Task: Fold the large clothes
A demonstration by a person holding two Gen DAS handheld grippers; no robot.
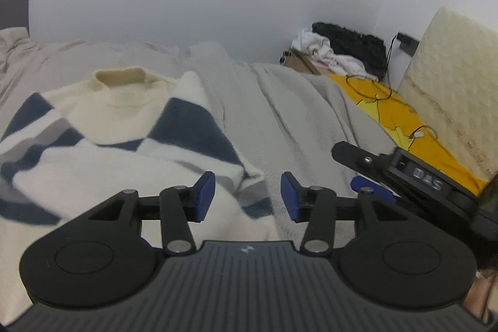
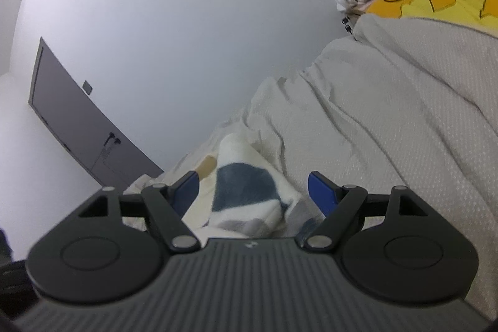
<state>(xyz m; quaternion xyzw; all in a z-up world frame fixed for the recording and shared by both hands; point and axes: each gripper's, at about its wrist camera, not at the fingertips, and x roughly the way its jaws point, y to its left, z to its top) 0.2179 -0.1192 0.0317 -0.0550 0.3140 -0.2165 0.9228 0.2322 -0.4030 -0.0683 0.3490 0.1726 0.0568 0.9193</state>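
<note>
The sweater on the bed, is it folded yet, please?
Partly folded: the sweater has its sleeves crossed over its front, collar showing.

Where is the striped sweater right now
In the left wrist view the cream and navy sweater lies on the grey bedspread, left of centre, just ahead of the open left gripper.

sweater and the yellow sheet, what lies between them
In the left wrist view, only rumpled grey blanket lies between the sweater and the yellow sheet; nothing else rests on that stretch.
</note>
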